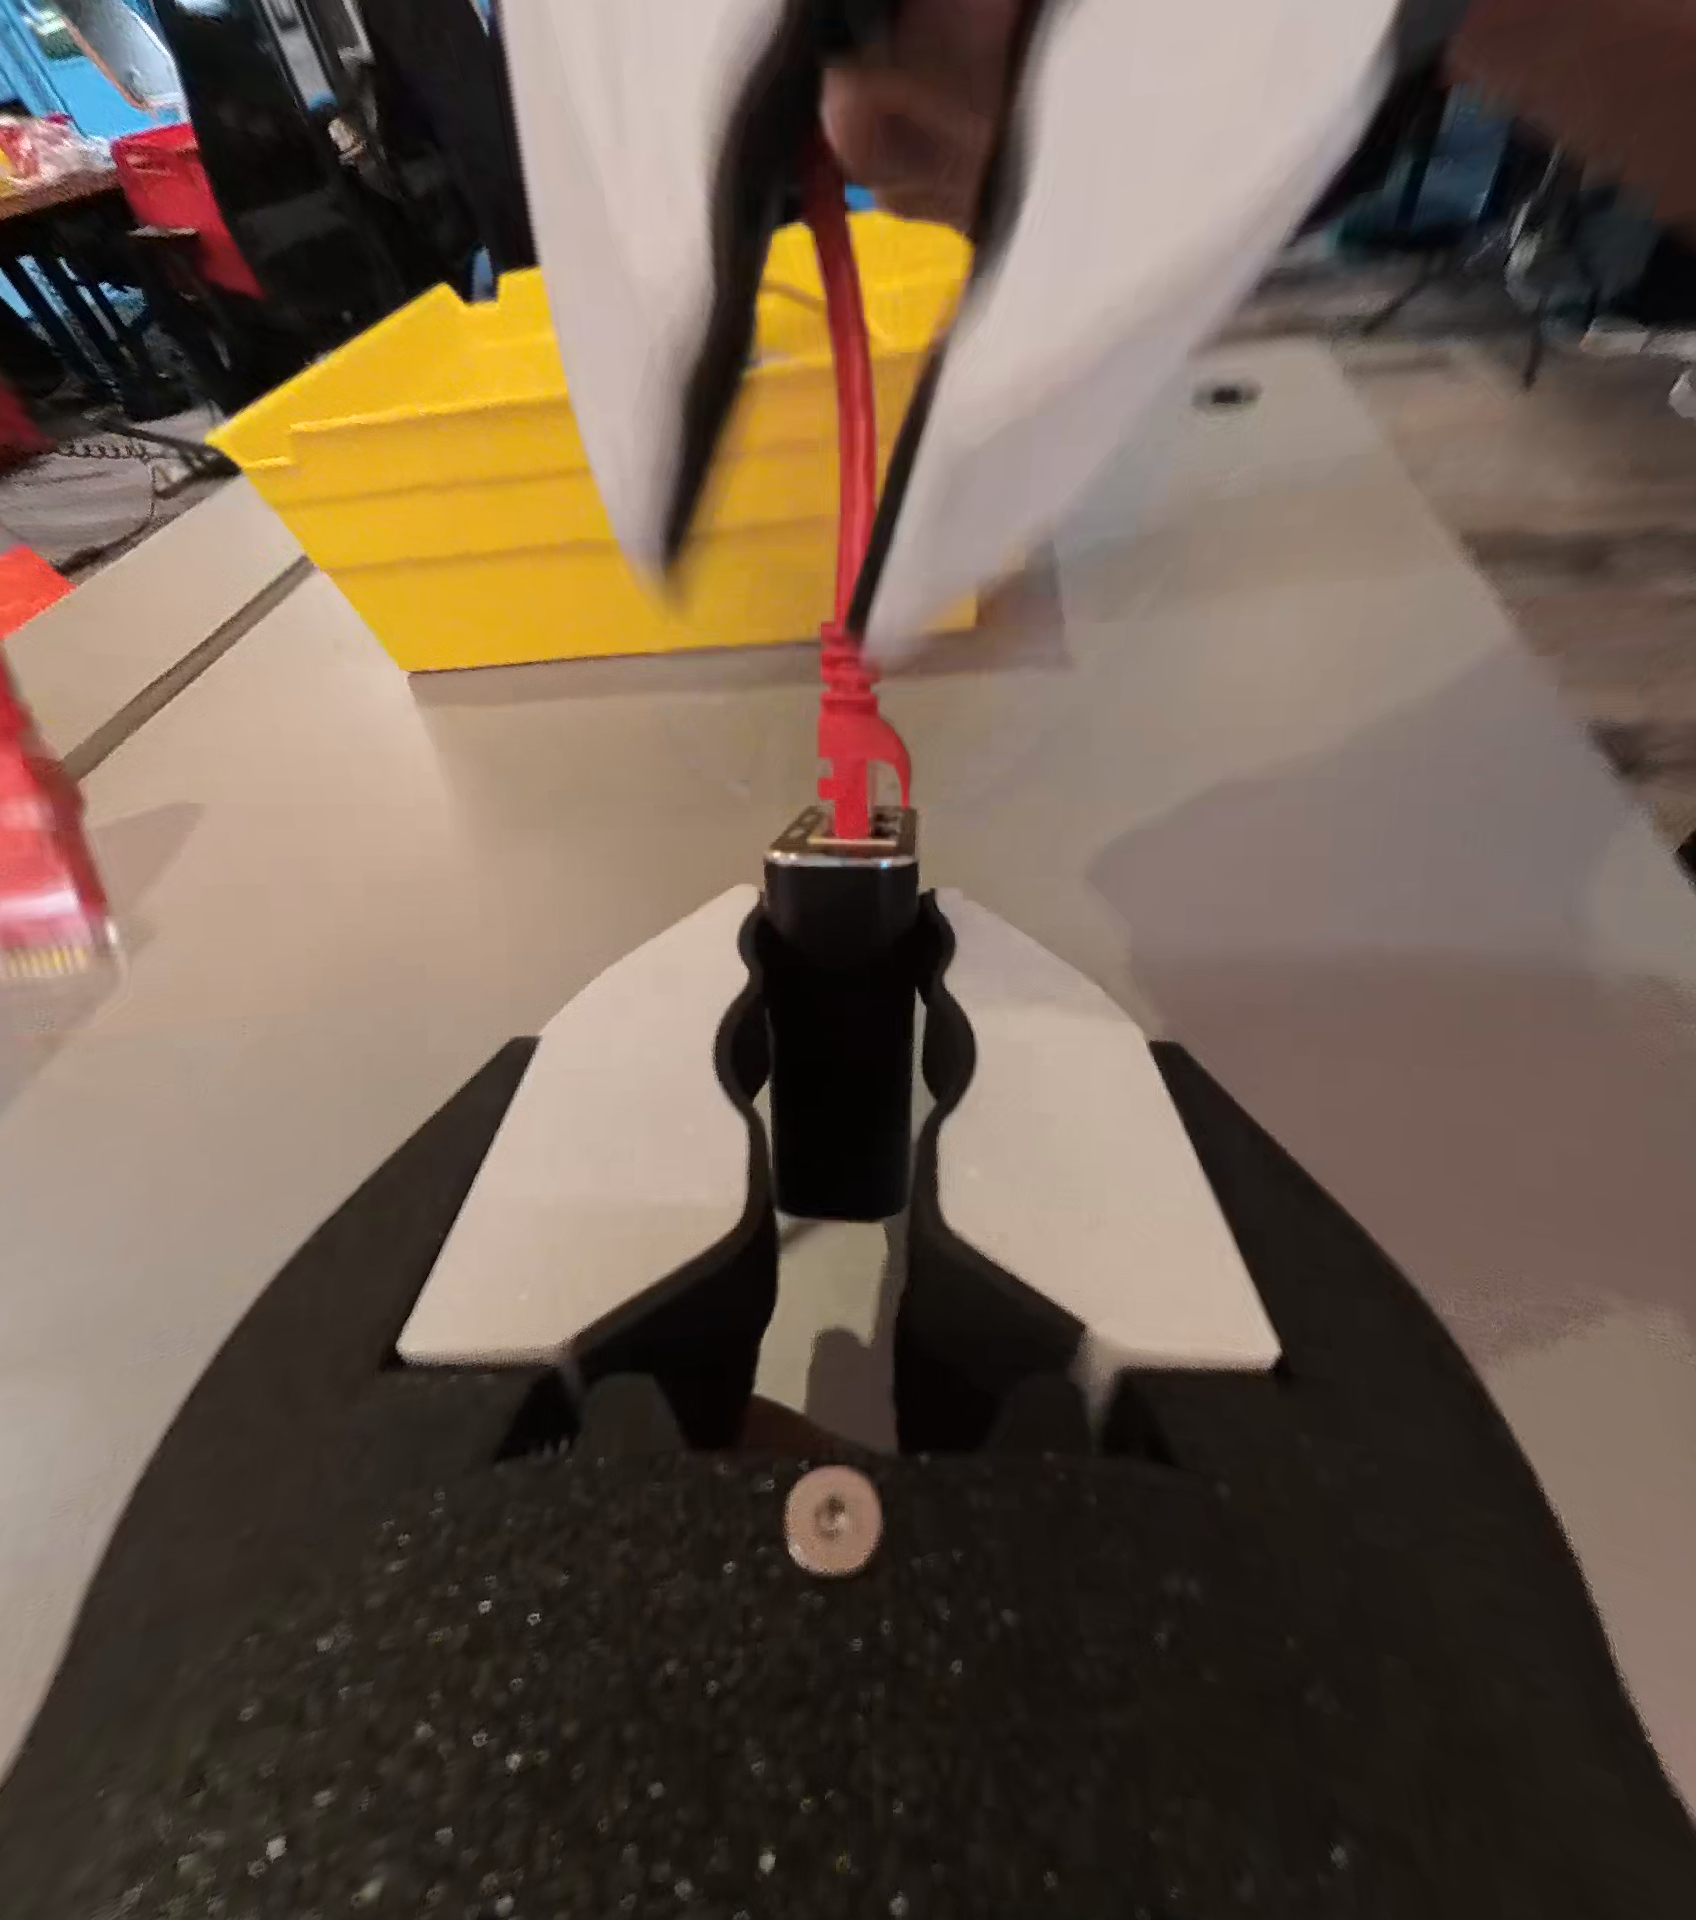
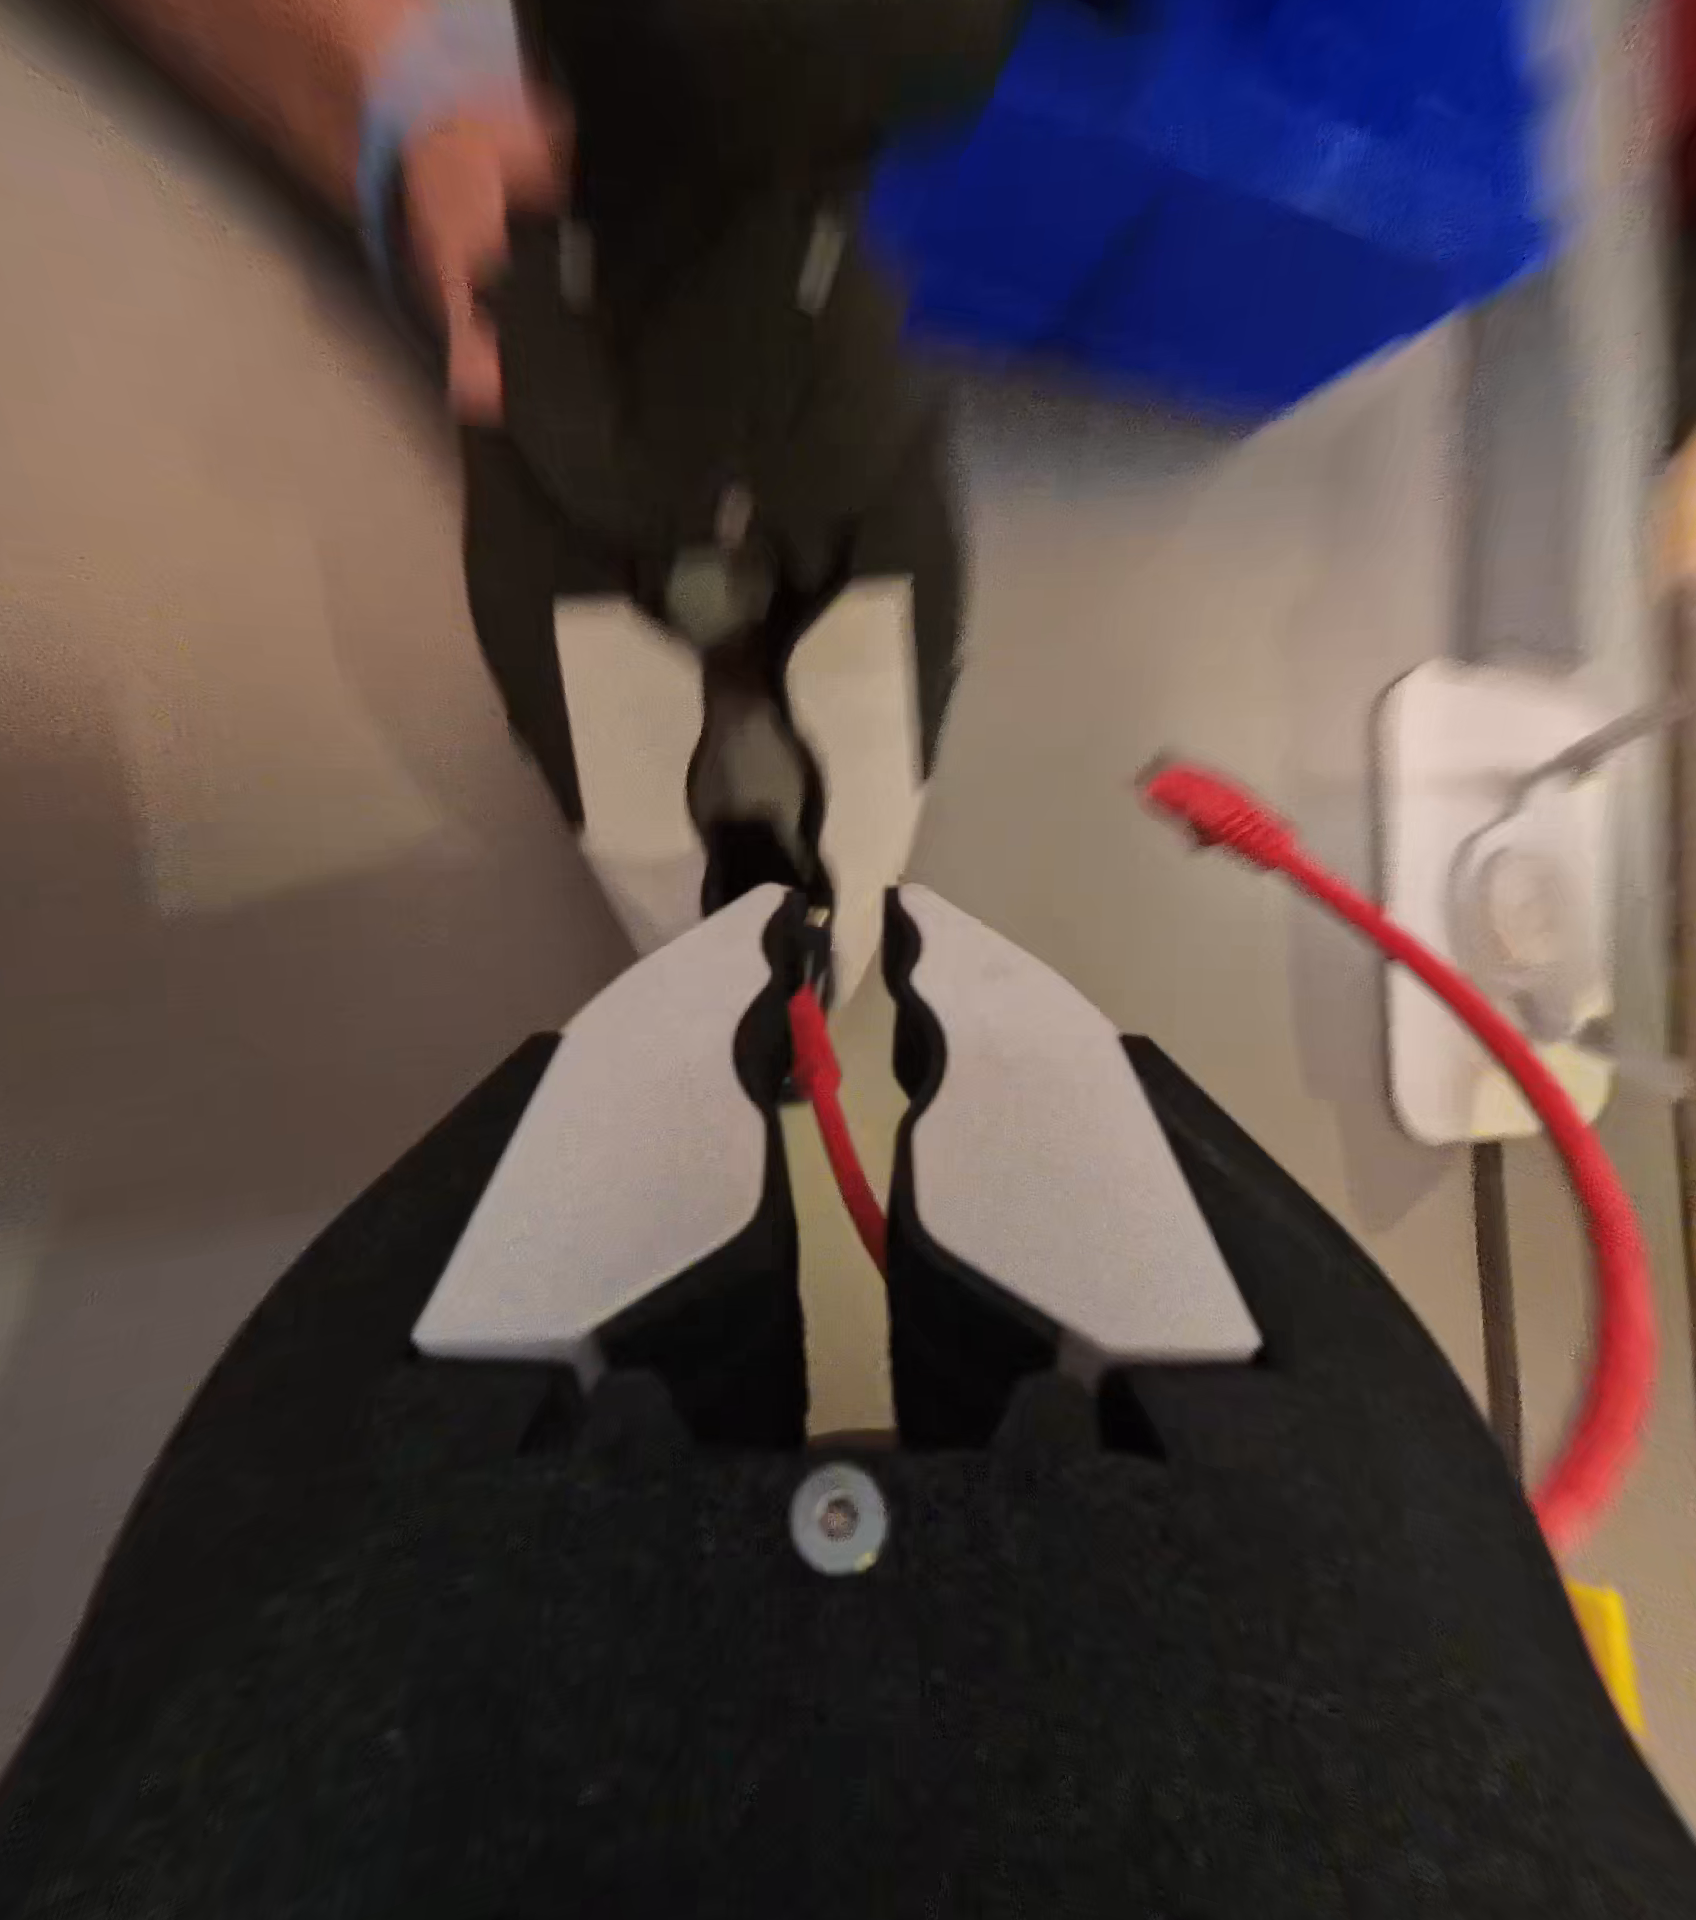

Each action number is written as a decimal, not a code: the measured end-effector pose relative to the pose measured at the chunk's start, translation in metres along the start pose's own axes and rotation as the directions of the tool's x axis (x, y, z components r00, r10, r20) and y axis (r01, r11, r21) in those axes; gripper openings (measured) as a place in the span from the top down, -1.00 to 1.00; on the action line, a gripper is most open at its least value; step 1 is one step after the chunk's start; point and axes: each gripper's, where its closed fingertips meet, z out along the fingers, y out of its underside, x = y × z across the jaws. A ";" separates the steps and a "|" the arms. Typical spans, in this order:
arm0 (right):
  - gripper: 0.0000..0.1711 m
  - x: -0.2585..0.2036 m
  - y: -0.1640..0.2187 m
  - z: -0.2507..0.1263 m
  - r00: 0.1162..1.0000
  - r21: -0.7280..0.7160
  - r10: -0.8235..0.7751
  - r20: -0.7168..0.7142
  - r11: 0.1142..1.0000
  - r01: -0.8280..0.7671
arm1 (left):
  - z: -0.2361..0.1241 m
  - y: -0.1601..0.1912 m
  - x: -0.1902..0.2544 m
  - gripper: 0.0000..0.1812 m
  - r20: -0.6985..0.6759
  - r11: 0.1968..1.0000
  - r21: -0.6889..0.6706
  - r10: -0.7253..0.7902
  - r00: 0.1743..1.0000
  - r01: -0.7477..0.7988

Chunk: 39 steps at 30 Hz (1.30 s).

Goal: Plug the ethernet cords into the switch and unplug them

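Note:
My left gripper (image 1: 842, 914) is shut on a small black switch block (image 1: 839, 1081) and holds it upright above the table, metal port facing away. A red ethernet cord (image 1: 849, 416) has its plug (image 1: 859, 764) seated in that port. My right gripper (image 2: 836, 914) faces it from the far side, and it also shows in the left wrist view (image 1: 782, 597). Its jaws stand a little apart around the cord (image 2: 839, 1132), which runs loosely between them. The cord's other plug (image 2: 1208, 816) hangs free at the right, and it also shows in the left wrist view (image 1: 2, 831).
A yellow bin (image 1: 511, 499) stands on the grey table (image 1: 408, 1039) behind the grippers. A blue bin (image 2: 1208, 177) and a white fixture (image 2: 1446, 790) sit beyond the right gripper. A hand (image 2: 470, 239) holds the left gripper.

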 end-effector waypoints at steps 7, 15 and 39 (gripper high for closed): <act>0.69 0.020 -0.028 -0.092 0.855 0.756 0.469 0.221 0.472 -0.454 | -0.013 -0.027 0.000 0.73 -0.127 0.952 0.187 -0.220 0.967 0.241; 0.68 -0.005 -0.001 -0.030 0.702 0.607 0.596 0.390 0.406 -0.683 | -0.020 -0.043 0.014 0.73 -0.330 0.875 0.251 -0.326 0.886 0.415; 0.87 -0.010 -0.002 -0.011 0.698 0.598 0.568 0.436 0.397 -0.696 | -0.019 -0.042 0.021 0.72 -0.417 0.840 0.198 -0.394 0.819 0.505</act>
